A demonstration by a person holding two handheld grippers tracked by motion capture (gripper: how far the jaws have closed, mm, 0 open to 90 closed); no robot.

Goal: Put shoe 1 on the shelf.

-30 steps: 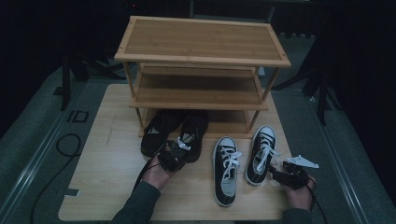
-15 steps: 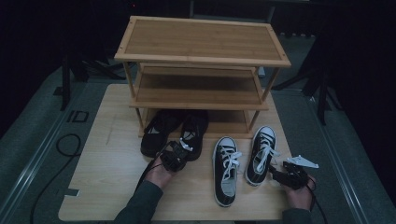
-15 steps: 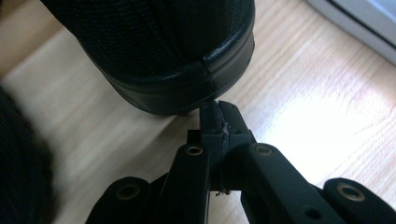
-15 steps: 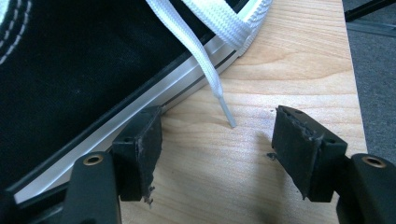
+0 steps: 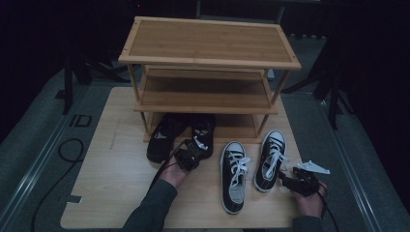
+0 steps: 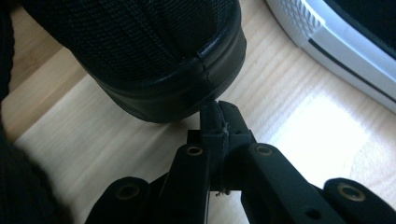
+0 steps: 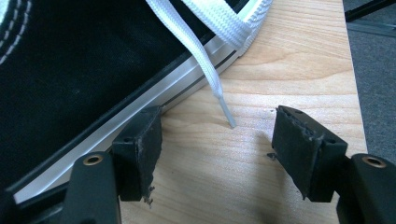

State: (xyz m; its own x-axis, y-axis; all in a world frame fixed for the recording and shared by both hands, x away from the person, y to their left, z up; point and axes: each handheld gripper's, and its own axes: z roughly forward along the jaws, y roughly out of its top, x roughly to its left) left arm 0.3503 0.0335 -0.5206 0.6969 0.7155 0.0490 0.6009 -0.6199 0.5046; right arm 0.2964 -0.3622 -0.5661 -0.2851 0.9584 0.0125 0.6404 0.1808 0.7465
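Two black slip-on shoes (image 5: 163, 137) (image 5: 203, 134) lie at the front of the wooden rack's (image 5: 208, 46) bottom shelf. My left gripper (image 5: 190, 155) (image 6: 218, 122) is shut with nothing in it, its tips right at the rounded heel of the right black shoe (image 6: 140, 56). To the right lie two black-and-white laced sneakers (image 5: 234, 176) (image 5: 271, 159). Beside the right sneaker's (image 7: 70, 74) white sole my right gripper (image 5: 290, 181) (image 7: 219, 140) stands open. One of its fingers (image 7: 140, 149) touches the sole, and a white lace tip (image 7: 225, 109) lies on the board between the jaws.
The three-shelf bamboo rack stands at the back of a light wooden board (image 5: 111, 179). Its upper shelves (image 5: 205, 94) are bare. Grey floor and a black cable (image 5: 63, 150) lie to the left. A white-soled sneaker edge (image 6: 336, 42) lies close on the left gripper's right.
My left gripper has crept slightly forward and right toward the black shoe's heel. The right gripper and the sneakers have not moved.
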